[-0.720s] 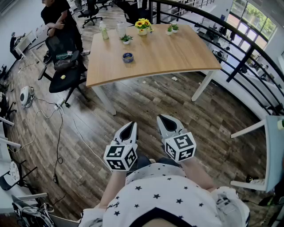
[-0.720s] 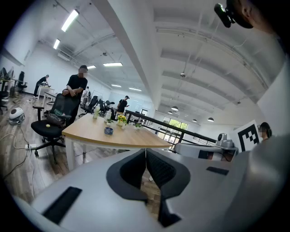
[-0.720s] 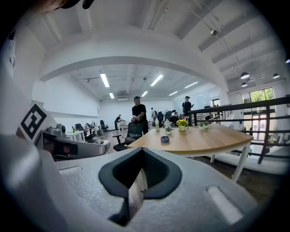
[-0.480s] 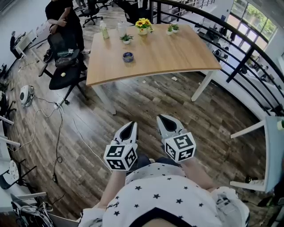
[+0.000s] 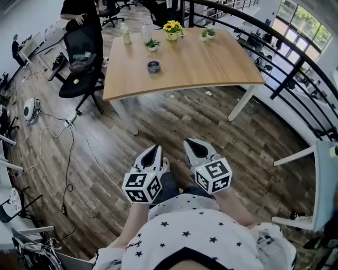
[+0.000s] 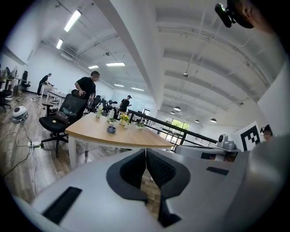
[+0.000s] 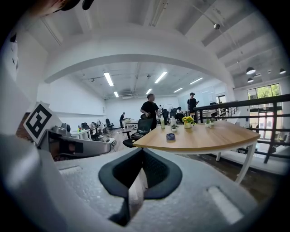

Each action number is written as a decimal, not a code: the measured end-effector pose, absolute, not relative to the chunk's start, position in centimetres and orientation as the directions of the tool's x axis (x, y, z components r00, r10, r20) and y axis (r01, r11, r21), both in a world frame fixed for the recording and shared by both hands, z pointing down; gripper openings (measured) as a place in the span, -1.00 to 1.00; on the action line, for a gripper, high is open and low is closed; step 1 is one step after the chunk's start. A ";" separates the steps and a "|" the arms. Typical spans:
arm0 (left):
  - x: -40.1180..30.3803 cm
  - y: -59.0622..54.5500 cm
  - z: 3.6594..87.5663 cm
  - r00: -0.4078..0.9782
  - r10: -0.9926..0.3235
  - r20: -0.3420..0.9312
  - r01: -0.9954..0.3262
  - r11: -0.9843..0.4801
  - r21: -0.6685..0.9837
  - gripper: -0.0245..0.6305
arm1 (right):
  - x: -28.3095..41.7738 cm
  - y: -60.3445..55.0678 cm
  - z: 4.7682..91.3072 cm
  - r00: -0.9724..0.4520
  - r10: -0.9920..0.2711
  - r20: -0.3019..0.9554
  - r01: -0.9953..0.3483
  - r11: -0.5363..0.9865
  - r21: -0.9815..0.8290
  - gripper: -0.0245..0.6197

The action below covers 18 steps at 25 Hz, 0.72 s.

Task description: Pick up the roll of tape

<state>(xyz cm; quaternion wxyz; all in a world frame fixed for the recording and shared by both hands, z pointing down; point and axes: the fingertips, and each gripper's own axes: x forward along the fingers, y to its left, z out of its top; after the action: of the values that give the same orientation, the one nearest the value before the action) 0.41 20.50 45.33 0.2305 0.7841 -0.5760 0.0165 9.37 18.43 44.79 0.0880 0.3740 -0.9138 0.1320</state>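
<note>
A small blue roll of tape (image 5: pixel 153 66) lies on a wooden table (image 5: pixel 211 66) far ahead of me, also seen as the tape (image 6: pixel 111 129) in the left gripper view and the tape (image 7: pixel 170 136) in the right gripper view. My left gripper (image 5: pixel 154 150) and right gripper (image 5: pixel 192 144) are held side by side near my body, over the floor, well short of the table. Both are shut with nothing between the jaws.
On the table's far side stand a bottle (image 5: pixel 125 35), a jar (image 5: pixel 146 32), a yellow flower pot (image 5: pixel 172 29) and small plants (image 5: pixel 152 45). A black office chair (image 5: pixel 79 79) stands left of the table, with a person (image 5: pixel 79 10) behind it. Cables (image 5: pixel 68 158) lie on the floor at left; a black railing (image 5: pixel 296 58) runs at right.
Both grippers stay as they were. The head view has shifted slightly, and the person behind the chair has moved further away, to the right in the picture.
</note>
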 end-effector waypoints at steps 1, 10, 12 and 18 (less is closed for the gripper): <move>0.3 20.3 45.4 0.335 -0.896 0.292 -0.911 -0.229 0.343 -0.91 | 9.3 18.2 44.9 -0.705 -0.660 0.260 -0.707 0.685 -0.175 -0.90; -1.2 16.1 45.5 0.336 -0.894 0.296 -0.912 -0.230 0.339 -0.90 | 8.5 14.1 44.9 -0.683 -0.674 0.280 -0.726 0.667 -0.167 -0.90; -1.3 14.5 45.8 0.341 -0.891 0.300 -0.911 -0.236 0.338 -0.90 | 8.5 12.5 45.1 -0.677 -0.679 0.284 -0.732 0.660 -0.167 -0.90; -2.2 8.4 46.2 0.344 -0.888 0.304 -0.910 -0.236 0.342 -0.85 | 7.8 6.7 45.4 -0.689 -0.664 0.290 -0.721 0.669 -0.183 -0.83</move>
<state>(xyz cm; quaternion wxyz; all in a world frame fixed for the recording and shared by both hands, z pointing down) -2.16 8.42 46.19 0.2343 0.7857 -0.5721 0.0230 7.83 6.72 45.42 0.0997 0.3812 -0.9079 0.1429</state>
